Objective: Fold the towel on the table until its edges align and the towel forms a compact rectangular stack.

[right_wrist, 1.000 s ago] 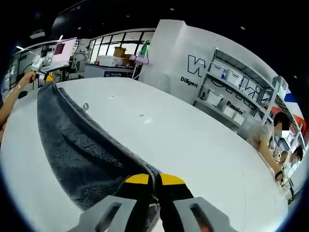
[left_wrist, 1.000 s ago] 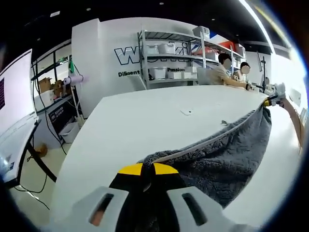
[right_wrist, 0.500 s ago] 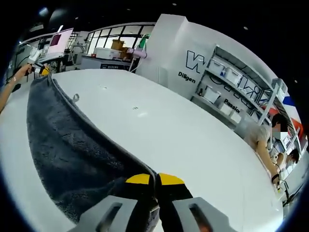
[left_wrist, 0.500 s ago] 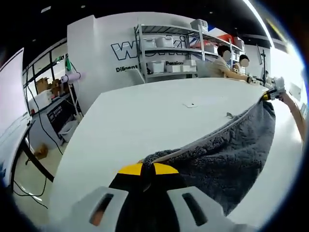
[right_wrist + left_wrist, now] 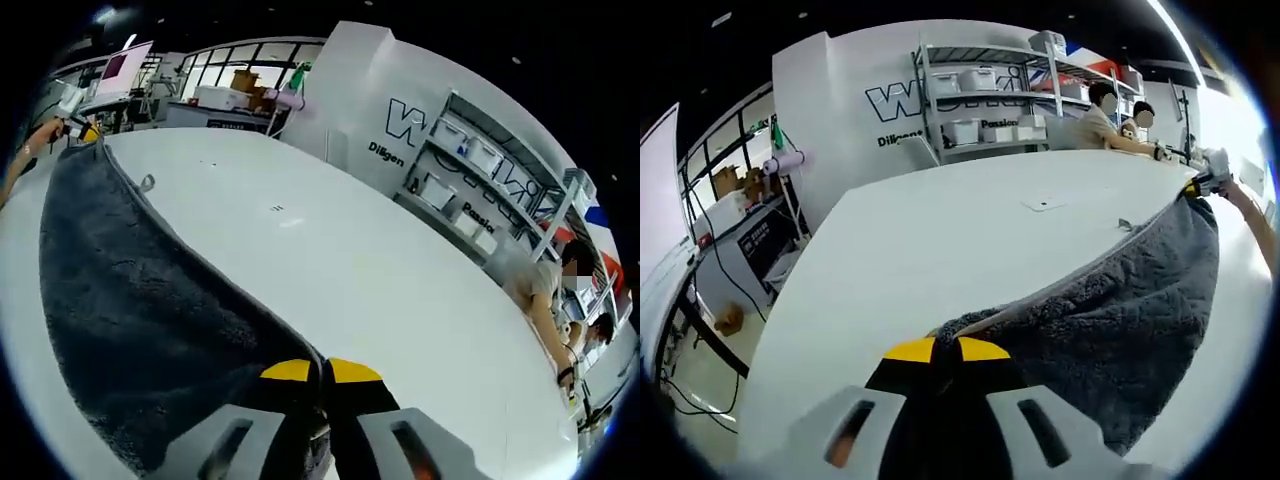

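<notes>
Both tools [image 5: 947, 350] [image 5: 322, 371] clamped on grey towel [image 5: 1120, 310] over white table [image 5: 930, 240], shelving [image 5: 990, 100] behind.

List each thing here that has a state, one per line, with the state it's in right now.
left gripper: shut on a corner of the towel.
right gripper: shut on another towel corner.
towel: unfolded, stretched between both grippers, hanging toward the table.
table: white, bare beyond the towel.

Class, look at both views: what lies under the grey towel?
Under the towel is the white table; the covered tabletop is hidden. Both grippers pinch its corners.
</notes>
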### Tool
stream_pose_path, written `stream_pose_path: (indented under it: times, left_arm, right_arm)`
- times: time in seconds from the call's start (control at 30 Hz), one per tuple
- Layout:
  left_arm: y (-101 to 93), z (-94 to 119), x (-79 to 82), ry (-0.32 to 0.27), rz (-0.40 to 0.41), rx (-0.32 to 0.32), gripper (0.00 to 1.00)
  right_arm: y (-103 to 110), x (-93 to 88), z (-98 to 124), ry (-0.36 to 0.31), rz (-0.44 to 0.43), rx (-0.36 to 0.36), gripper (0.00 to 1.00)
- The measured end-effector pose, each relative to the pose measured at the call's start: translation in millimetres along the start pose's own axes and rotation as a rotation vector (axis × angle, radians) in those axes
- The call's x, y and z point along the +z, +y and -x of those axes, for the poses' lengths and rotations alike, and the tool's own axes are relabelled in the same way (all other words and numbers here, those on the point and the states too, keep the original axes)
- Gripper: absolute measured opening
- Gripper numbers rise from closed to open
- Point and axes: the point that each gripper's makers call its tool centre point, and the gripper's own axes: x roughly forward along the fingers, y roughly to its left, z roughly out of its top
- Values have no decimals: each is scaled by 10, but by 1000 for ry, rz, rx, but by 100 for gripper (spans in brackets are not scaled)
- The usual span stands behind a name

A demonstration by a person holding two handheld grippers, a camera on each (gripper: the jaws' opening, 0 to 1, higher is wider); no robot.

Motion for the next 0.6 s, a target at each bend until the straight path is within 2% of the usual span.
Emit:
stream_pose_path:
  times: [0.2,0.4,0.6]
  left_arm:
    - [27,-66,-60,0,-14,6,8]
    - [20,-124,-154,12,-36,14,10]
    - [27,-132,-136,-10,-54,34,14]
  right_arm:
    - [20,-94,-80,33,51,-25,9]
    - [38,-111,-89,38,68,-35,10]
    - [-25,-114,-36,36,74,-84,21]
